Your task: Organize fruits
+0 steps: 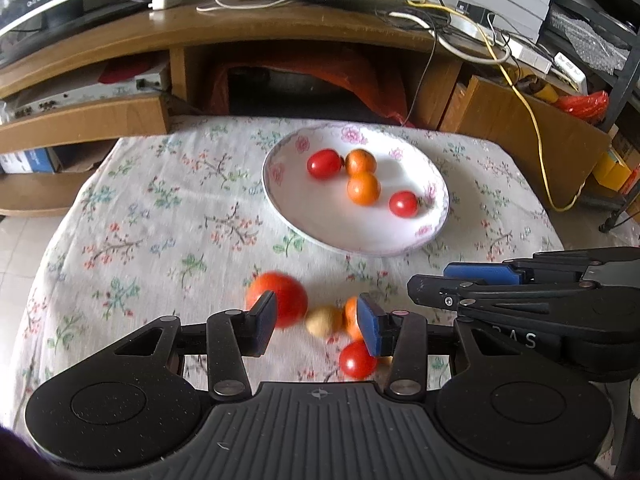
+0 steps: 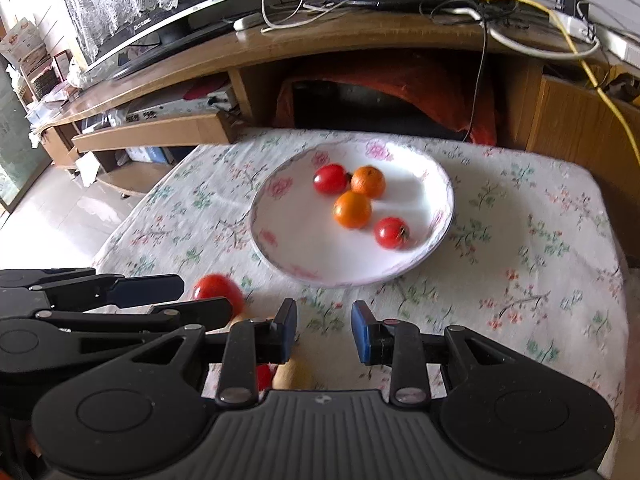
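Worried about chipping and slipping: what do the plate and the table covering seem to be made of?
The plate looks like glazed ceramic: glossy white with printed pink flowers and a thin dark rim line. It could be melamine. The tablecloth looks like matte woven cotton, floral-printed, draping softly over the table edge.

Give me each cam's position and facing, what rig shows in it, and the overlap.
Left wrist: rides the left gripper, low over the floral tablecloth, facing the plate and TV stand; its open fingers straddle loose fruit, and the right gripper enters from the right.
Right wrist: rides the right gripper, same heading, fingers open on nothing; the left gripper enters from the left.
Shared: plate with four fruits, big tomato, each other's gripper.
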A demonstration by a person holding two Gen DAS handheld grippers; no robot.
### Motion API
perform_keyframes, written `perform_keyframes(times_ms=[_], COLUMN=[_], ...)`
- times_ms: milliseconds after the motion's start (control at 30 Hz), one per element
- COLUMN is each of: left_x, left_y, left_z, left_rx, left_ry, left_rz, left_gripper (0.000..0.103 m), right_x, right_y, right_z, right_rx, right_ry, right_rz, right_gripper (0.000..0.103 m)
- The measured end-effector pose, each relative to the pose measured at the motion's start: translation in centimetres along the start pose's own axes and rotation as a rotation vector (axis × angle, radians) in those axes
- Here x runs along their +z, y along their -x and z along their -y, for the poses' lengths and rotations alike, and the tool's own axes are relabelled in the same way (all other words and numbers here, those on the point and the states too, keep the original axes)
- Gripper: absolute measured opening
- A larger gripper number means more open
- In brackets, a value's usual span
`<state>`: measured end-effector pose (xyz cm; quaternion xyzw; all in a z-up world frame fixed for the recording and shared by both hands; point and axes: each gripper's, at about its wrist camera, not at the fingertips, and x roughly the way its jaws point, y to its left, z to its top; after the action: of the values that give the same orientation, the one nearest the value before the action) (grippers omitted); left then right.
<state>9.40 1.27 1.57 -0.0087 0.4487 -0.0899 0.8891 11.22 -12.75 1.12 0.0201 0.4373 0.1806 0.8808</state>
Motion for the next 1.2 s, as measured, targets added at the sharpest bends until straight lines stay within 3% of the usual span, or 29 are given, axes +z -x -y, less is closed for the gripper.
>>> perform_keyframes(times_ms=[200,367,667,933,1200], left_x=[-1.2,-2.0,-3.9,-4.7,-5.3], left_y=[0.1,0.3,-1.0,-2.4,-1.9], left_z=[-0.1,-0.3,1.9,2.6,2.2], left_rx=[0.005,-0.027,-0.043,-0.027,-0.038], left_ry=[0.001,0.014,-0.072,-0.105,-0.121], left_rz=[-0.026,-0.041,-0.106,-0.133,-0.135], left_gripper=[0.048,0.056,0.054,0.036,0.033], right_x=[-1.1,-1.5,-1.6,-1.8,-1.8], right_y=[-0.4,-0.7,-0.7,-0.6,-1.1], right_z=[-0.5,-0.6,0.1,0.0,0.0], right_rx=[0.008,0.023,-0.017,0.005,0.016], right_ry=[0.015,0.021,0.013,0.025,0.020], right_rz=[-0.039,-0.067,-0.081,-0.089,-0.105], right_gripper=[0.031,0.031,0.031,0.031,0.031])
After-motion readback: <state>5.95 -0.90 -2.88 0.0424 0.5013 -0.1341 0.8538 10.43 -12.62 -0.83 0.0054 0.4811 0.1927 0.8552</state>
